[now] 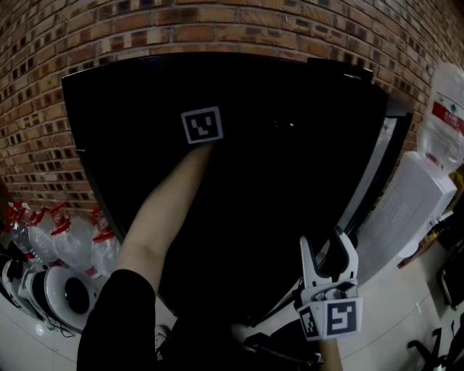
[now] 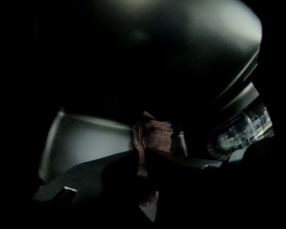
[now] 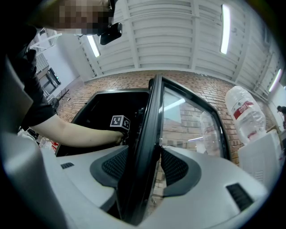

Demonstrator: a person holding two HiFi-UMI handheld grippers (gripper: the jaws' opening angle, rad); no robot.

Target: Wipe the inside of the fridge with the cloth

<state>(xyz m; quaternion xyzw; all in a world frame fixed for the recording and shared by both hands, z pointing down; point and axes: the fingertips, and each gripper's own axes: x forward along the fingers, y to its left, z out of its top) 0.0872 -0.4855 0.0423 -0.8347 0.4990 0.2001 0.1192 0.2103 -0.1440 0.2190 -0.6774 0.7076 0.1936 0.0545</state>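
Observation:
The black fridge (image 1: 290, 181) stands open against a brick wall, and its inside is very dark. My left arm reaches deep into it; only the left gripper's marker cube (image 1: 201, 124) shows in the head view. In the left gripper view my left gripper (image 2: 145, 170) is shut on a reddish-brown cloth (image 2: 154, 134), which bunches up past the jaws against a pale inner wall (image 2: 85, 143). My right gripper (image 3: 145, 161) is shut on the edge of the glass fridge door (image 3: 187, 120) and holds it open at the lower right (image 1: 330, 250).
A white water dispenser (image 1: 402, 210) with a big bottle (image 1: 446, 116) stands right of the door. Several clear water bottles (image 1: 65, 239) and a white round appliance (image 1: 51, 293) sit on the floor at the left. The brick wall (image 1: 217, 22) runs behind.

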